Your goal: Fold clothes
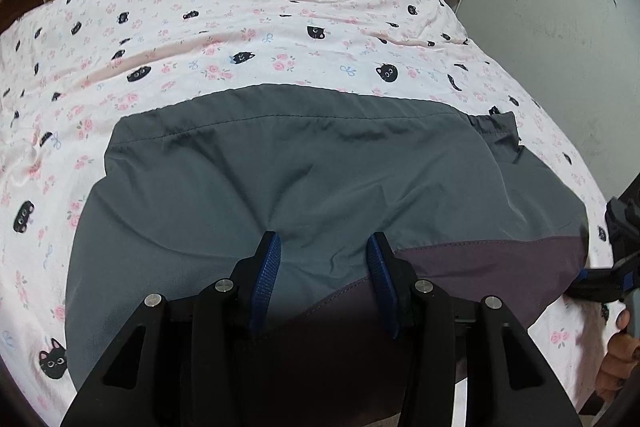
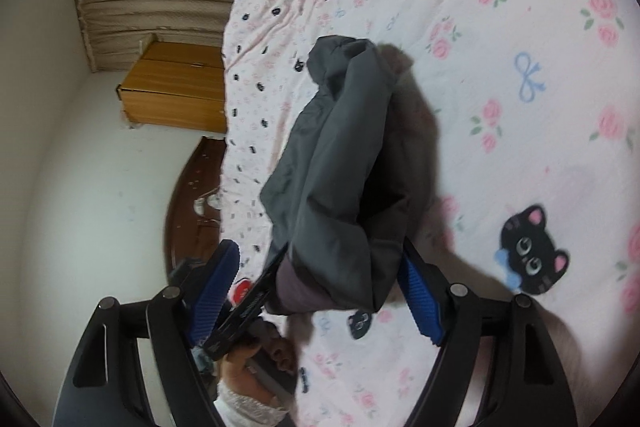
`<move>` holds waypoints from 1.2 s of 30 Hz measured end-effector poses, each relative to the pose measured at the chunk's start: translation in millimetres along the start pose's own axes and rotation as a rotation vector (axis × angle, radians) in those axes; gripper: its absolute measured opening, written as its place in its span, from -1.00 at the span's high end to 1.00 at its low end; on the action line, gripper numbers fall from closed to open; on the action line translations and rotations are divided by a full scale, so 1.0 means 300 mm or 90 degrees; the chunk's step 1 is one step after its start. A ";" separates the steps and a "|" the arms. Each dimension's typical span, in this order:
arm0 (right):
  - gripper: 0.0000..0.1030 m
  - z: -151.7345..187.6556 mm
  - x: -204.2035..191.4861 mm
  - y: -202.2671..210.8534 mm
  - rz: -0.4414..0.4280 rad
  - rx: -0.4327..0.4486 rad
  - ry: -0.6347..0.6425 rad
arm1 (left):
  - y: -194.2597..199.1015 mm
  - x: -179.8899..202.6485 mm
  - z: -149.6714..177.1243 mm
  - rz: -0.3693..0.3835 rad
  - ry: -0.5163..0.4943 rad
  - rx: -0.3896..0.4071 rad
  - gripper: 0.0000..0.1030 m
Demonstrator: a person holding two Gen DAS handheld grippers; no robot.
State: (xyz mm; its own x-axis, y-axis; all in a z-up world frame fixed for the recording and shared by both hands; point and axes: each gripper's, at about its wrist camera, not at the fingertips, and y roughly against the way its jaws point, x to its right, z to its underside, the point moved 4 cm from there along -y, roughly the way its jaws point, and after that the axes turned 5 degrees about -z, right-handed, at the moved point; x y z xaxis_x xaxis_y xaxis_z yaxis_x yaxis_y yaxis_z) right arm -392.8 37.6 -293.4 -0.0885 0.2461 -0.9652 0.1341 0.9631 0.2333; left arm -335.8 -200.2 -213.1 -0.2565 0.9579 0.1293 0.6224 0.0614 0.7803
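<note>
Over the bed point(image 1: 280, 7), left claw point(image 1: 324, 247) half-open on jacket point(image 1: 280, 167); right claw point(image 2: 320, 267) wide.

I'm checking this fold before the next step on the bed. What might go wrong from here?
1. The right tool stands wide open around the grey garment's bunched end, so that end may slump and undo the fold.
2. The left tool has fabric between its fingers; pulling could drag the garment askew.
3. The cat-print sheet is already wrinkled and may ruck up under it.
</note>
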 end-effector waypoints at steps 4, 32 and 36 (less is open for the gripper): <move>-0.56 0.002 0.018 -0.029 0.017 0.000 -0.003 | -0.005 -0.003 0.003 0.007 0.004 -0.001 0.19; 0.42 -0.014 -0.113 -0.055 0.174 0.022 0.114 | 0.057 0.035 -0.024 -0.048 0.048 0.041 0.17; 0.42 -0.004 -0.142 -0.054 0.186 0.018 0.143 | 0.039 0.035 0.012 -0.058 0.048 0.045 0.16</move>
State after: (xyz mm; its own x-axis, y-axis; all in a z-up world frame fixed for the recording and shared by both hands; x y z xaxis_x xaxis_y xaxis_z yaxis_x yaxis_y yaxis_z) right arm -392.2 11.6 -255.9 -0.2559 0.5310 -0.8078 0.2122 0.8461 0.4889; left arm -328.6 -188.3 -204.8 -0.3675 0.9237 0.1077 0.6439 0.1692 0.7461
